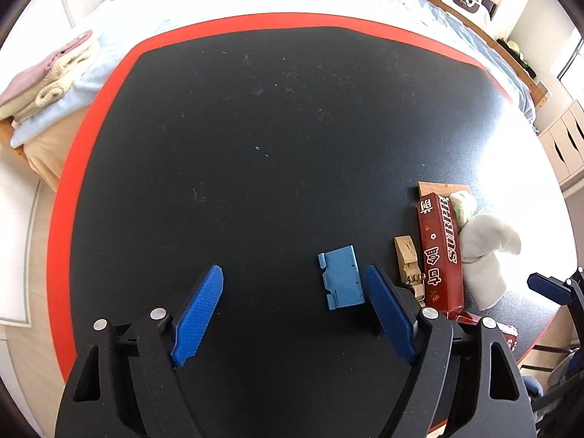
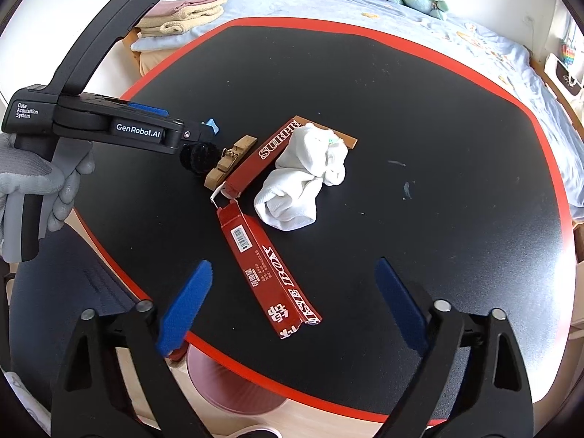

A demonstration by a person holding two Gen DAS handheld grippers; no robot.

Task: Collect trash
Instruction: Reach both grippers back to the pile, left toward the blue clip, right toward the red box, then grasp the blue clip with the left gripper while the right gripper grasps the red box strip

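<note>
A flattened red carton with white lettering lies bent on the black table; its far half also shows in the left wrist view. A crumpled white sock or tissue lies against it, also in the left wrist view. A wooden clothespin lies left of the carton. A small blue card piece lies between my left fingers, near the right one. My left gripper is open just above the table. My right gripper is open and empty over the carton's near end.
The table is black with a red rim. A pink ribbed bin stands on the floor below the table's near edge. A bed with folded towels and plush toys lies behind the table.
</note>
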